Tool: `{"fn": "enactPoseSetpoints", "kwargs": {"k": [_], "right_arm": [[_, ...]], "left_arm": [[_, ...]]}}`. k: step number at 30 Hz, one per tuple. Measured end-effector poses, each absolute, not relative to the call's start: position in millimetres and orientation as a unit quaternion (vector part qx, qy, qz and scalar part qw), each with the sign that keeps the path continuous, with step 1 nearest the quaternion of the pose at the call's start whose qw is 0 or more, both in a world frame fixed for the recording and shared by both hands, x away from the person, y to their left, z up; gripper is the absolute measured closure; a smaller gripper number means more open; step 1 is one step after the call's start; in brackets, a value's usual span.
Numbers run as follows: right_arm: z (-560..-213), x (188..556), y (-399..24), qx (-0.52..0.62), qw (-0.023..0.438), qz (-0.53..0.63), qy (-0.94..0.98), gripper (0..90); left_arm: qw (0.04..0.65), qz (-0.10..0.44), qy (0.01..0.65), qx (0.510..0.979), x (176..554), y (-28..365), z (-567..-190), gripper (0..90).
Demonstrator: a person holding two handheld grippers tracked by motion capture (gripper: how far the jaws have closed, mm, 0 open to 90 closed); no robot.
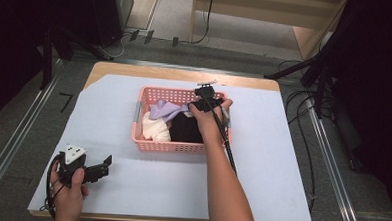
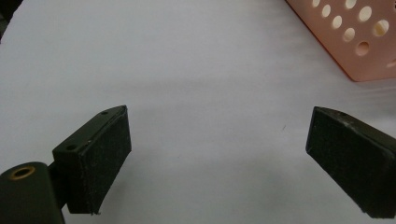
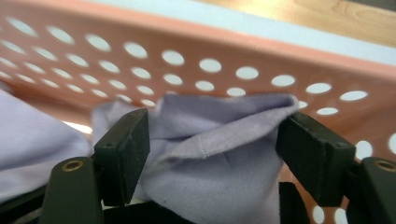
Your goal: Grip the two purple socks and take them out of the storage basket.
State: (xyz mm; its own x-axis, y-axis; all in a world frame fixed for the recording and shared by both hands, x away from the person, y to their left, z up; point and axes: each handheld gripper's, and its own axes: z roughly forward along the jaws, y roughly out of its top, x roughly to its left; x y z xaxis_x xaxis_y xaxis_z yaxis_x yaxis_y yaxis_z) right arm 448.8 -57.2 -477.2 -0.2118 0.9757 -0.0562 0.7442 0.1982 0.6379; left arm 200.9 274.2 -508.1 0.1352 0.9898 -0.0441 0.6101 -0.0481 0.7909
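Covering table (image 1: 109, 111), lt-blue sheet, grey floor (image 1: 13, 122)

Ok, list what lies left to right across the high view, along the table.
left gripper on the white table cover → pink basket's left wall → white garment → lilac garment → black garment → right gripper, reaching into the basket.

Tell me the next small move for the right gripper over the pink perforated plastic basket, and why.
Probably close the right gripper on the lilac cloth. A bunched fold of that cloth already sits between its open jaws, inside the pink perforated plastic basket, so a squeeze should catch it before lifting. The left gripper rests open over the white table cover.
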Motion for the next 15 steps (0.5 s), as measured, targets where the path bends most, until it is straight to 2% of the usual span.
{"fn": "enactPoseSetpoints", "kwargs": {"k": [2,4,5,6,8,9,10,11,15], "right_arm": [[-479,450,-56,0.582,0.236,0.239,0.741,27.0],[-482,452,-57,0.589,0.241,0.217,0.740,39.7],[-482,452,-57,0.589,0.241,0.217,0.740,39.7],[-483,452,-59,0.596,0.237,0.215,0.737,43.9],[-482,452,-63,0.604,0.228,0.216,0.732,60.5],[-480,451,-65,0.600,0.222,0.223,0.736,71.6],[-480,451,-65,0.600,0.222,0.223,0.736,71.6],[-475,447,-64,0.588,0.230,0.232,0.739,79.6],[-465,437,-65,0.571,0.238,0.268,0.739,84.4]], "left_arm": [[0.341,0.272,0.598,0.672,201,274,-508,7.4],[0.343,0.271,0.600,0.670,201,275,-508,7.4],[0.343,0.271,0.600,0.670,201,275,-508,7.4],[0.344,0.269,0.599,0.671,201,275,-508,7.4],[0.344,0.269,0.600,0.670,201,275,-508,7.5],[0.345,0.269,0.600,0.670,201,275,-508,7.4],[0.345,0.269,0.600,0.669,201,275,-508,7.4],[0.345,0.269,0.600,0.670,201,275,-508,7.5],[0.348,0.267,0.599,0.670,201,277,-508,7.4]]}}
